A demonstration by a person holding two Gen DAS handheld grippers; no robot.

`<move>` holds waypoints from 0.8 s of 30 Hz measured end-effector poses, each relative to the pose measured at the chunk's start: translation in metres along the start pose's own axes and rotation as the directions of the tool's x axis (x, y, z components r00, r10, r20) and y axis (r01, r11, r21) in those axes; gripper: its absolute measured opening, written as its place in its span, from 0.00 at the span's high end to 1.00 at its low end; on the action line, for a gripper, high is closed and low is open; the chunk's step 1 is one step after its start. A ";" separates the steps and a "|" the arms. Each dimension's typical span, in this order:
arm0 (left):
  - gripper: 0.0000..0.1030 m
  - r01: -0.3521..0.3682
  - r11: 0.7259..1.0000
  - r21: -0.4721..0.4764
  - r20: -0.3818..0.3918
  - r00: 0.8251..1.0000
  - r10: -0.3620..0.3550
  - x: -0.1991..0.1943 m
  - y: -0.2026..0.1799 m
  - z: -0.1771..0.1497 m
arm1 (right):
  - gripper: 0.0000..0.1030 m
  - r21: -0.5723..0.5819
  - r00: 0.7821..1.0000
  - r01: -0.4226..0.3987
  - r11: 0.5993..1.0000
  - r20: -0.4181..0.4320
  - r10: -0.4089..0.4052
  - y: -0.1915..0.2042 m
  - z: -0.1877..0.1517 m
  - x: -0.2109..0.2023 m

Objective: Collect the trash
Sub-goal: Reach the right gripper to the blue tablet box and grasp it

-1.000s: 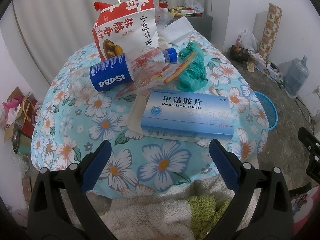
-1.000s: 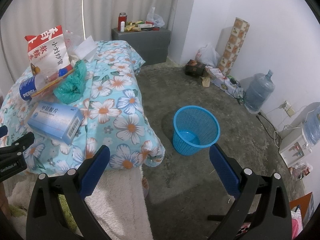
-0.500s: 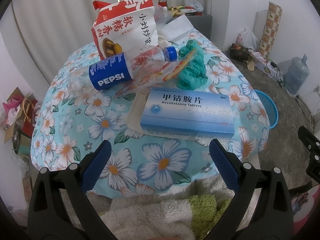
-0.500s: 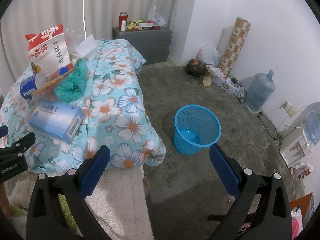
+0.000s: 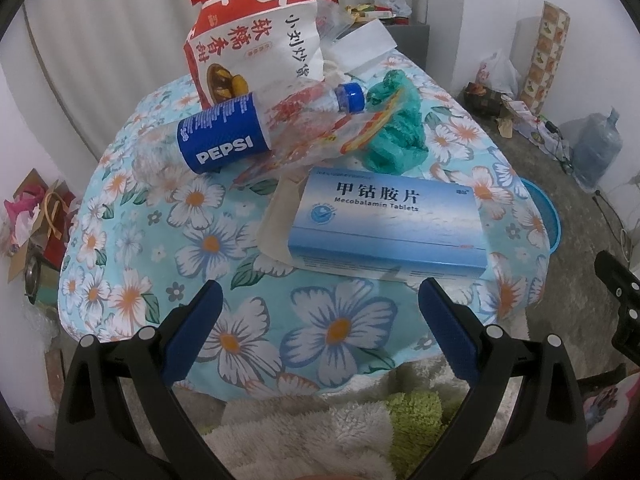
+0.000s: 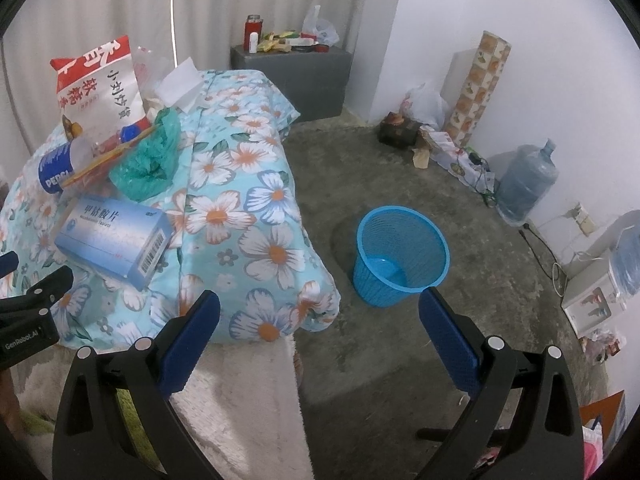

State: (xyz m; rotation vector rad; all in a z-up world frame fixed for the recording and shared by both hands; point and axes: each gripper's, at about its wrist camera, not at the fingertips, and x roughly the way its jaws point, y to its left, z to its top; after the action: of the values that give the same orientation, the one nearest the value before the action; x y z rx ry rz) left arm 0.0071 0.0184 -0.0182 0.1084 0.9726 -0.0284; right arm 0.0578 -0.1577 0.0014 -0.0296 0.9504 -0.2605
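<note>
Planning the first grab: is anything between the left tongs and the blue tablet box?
Nothing visible. The left tongs are open, with only flowered cloth before the tablet box. The Pepsi bottle lies behind it.

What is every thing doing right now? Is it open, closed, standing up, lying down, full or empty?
Left gripper: open, holding nothing.
Right gripper: open, holding nothing.
Pepsi bottle: lying down, blue cap on.
Tablet box: lying flat, closed.
Snack bag: standing up.
Green bag: crumpled.
Blue basket: upright, empty.

Floral-clothed table (image 5: pixel 120 248): tablet box (image 5: pixel 388 224), Pepsi bottle (image 5: pixel 224 140).
</note>
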 end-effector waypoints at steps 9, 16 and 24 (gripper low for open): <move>0.09 0.001 1.000 -0.015 -0.029 1.000 -0.002 0.012 0.008 0.005 | 0.06 -0.015 1.000 -0.016 1.000 -0.022 0.016 0.013 0.008 0.008; 0.09 -0.007 0.999 -0.034 0.006 1.000 0.007 0.019 0.028 0.012 | 0.06 -0.051 0.997 -0.049 0.998 -0.056 0.046 0.035 0.019 0.018; 0.09 -0.045 0.997 -0.059 0.010 0.999 0.045 0.030 0.054 0.027 | 0.06 -0.114 0.993 -0.074 0.991 -0.097 0.064 0.062 0.024 0.031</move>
State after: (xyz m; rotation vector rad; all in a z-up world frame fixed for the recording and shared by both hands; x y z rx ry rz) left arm 0.0502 0.0697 -0.0231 0.0758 0.9587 0.0410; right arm 0.1067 -0.1070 -0.0179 -0.0927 1.0566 -0.1428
